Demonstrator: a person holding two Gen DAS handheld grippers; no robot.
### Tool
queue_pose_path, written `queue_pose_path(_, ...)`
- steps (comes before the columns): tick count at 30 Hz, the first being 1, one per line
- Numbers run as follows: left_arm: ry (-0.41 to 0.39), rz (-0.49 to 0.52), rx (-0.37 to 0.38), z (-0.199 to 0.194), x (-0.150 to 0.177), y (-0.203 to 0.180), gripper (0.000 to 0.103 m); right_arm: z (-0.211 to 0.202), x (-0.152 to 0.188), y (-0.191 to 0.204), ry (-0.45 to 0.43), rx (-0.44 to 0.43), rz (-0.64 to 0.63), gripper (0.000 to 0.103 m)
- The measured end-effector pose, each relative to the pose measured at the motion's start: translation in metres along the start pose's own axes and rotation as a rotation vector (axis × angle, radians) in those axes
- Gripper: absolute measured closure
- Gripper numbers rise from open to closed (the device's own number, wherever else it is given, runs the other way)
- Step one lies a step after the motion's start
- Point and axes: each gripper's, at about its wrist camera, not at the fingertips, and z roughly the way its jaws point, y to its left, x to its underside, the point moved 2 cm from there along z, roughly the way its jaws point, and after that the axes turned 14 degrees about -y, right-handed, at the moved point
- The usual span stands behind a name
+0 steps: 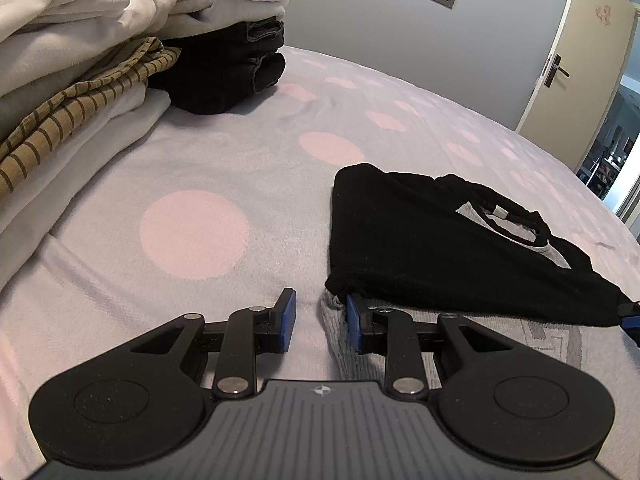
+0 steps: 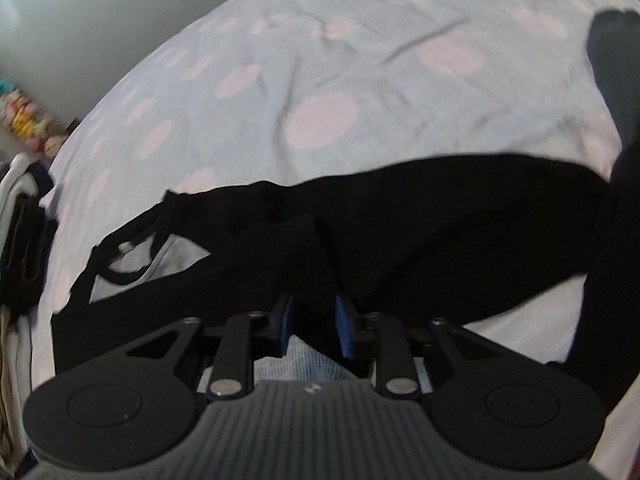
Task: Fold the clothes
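Pink-dotted bedsheet [image 1: 248, 168], grey wall [image 1: 360, 12], door [image 1: 576, 64]

My right claw [image 2: 314, 326] sits low over the black garment [image 2: 400, 236], blue pads parted with dark cloth and a strip of pale ribbed fabric [image 2: 296, 364] between them. The garment's neck opening [image 2: 132, 268] lies to the claw's left. Beyond stretches the bed [image 2: 320, 80], pink-dotted. Folded clothes [image 2: 20, 248] sit far left.
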Motion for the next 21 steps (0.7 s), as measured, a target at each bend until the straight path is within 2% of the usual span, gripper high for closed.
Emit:
queue_pose_path(1,0.000,0.002,0.000,0.000,0.000,0.000,0.071,0.000,0.000,0.001,-0.010,0.004,-0.001,0.088)
queue_pose_path(3,0.001,0.001,0.000,0.000,0.000,0.000,0.071,-0.003,-0.001,0.005,-0.034,0.010,-0.011,0.097)
queue_pose_path(9,0.003,0.008,-0.005,0.001,0.000,-0.001,0.071,-0.016,-0.003,0.006,-0.038,0.050,-0.092,0.097)
queue_pose_path(12,0.004,0.026,0.002,0.000,0.000,-0.001,0.071,-0.015,-0.001,-0.001,-0.021,0.053,-0.093,0.092)
queue_pose_path(13,0.004,0.038,0.008,-0.001,0.000,-0.001,0.071,-0.015,-0.001,-0.003,-0.018,0.046,-0.094,0.087)
queue_pose_path(15,0.000,0.062,0.018,-0.005,0.000,-0.002,0.071,-0.030,-0.005,-0.007,-0.046,0.039,-0.128,0.084)
queue_pose_path(21,-0.011,0.003,0.000,-0.020,-0.008,0.001,0.071,-0.097,-0.023,-0.043,-0.112,0.081,-0.164,0.084)
